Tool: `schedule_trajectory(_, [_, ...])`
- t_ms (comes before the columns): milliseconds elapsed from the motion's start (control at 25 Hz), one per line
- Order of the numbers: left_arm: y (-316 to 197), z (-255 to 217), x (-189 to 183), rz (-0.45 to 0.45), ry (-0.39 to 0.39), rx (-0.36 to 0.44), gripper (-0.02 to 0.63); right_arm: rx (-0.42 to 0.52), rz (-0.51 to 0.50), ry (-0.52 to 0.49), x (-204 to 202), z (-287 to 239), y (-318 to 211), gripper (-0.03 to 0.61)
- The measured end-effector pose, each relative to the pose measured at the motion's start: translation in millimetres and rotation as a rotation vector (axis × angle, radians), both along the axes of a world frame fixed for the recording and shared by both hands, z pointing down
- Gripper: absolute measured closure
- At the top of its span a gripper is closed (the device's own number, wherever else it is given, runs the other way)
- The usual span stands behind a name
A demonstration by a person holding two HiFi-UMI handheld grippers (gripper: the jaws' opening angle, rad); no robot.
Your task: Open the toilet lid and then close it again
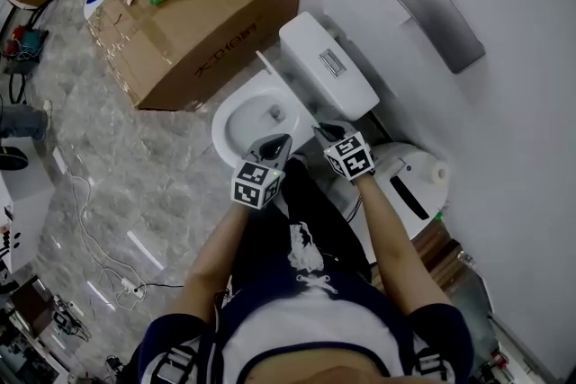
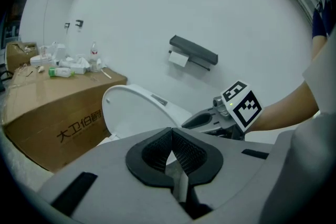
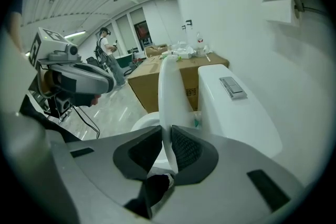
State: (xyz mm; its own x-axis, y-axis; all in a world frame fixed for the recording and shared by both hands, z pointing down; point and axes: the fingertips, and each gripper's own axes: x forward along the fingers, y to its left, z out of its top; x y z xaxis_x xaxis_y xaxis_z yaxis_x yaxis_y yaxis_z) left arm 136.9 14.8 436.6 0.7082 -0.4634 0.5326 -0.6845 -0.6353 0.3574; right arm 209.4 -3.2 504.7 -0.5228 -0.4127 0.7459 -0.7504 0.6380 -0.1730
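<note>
Only the right gripper view plainly shows the right gripper (image 3: 168,132) clamping the raised white plastic toilet lid (image 3: 170,86); the left gripper (image 2: 170,139) has its jaws closed, empty

**Navy Sleeves, Grey Grippers**

The person wears a white top (image 1: 301,328) with navy short sleeves (image 1: 175,328). The left gripper (image 1: 281,141) and right gripper (image 1: 320,132) are grey with black ribbed pads (image 2: 157,152). Each carries 1 black-and-white marker cube (image 1: 256,184) at 6 o'clock.
</note>
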Motion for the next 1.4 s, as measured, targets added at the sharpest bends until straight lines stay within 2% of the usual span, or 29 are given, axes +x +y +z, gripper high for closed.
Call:
schedule_trajectory(440, [-6.6,30.7,-12.6,-0.045,0.057,-0.084,0.606,-0.007,-0.077,-0.027,-32.2,5.3,18.0,0.525])
schedule_trajectory(600, [-4.9,43.3,-17.0,-0.051,0.105,-0.136,0.541,0.0,-0.091,-0.018,-42.5,8.4,24.8,0.522])
schedule_trajectory(680, [-5.1,48.7,-20.3,-0.06,0.112,-0.147,0.54,-0.002,-0.112,-0.018,-50.0,10.7,29.7,0.518])
schedule_trajectory(840, [-6.6,56.0,-26.9,-0.076,0.153,-0.173,0.531,0.027,-0.158,0.022,-65.8,14.6,38.1,0.517])
schedule_trajectory(1120, [3.6,65.2,-43.0,-0.041,0.213,-0.214,0.522,0.074,-0.177,0.071,-81.0,23.4,46.7,0.517])
schedule_trajectory(1400, [20.1,70.5,-62.6,-0.059,0.283,-0.272,0.522,0.083,-0.212,0.087,-101.5,32.3,61.4,0.511])
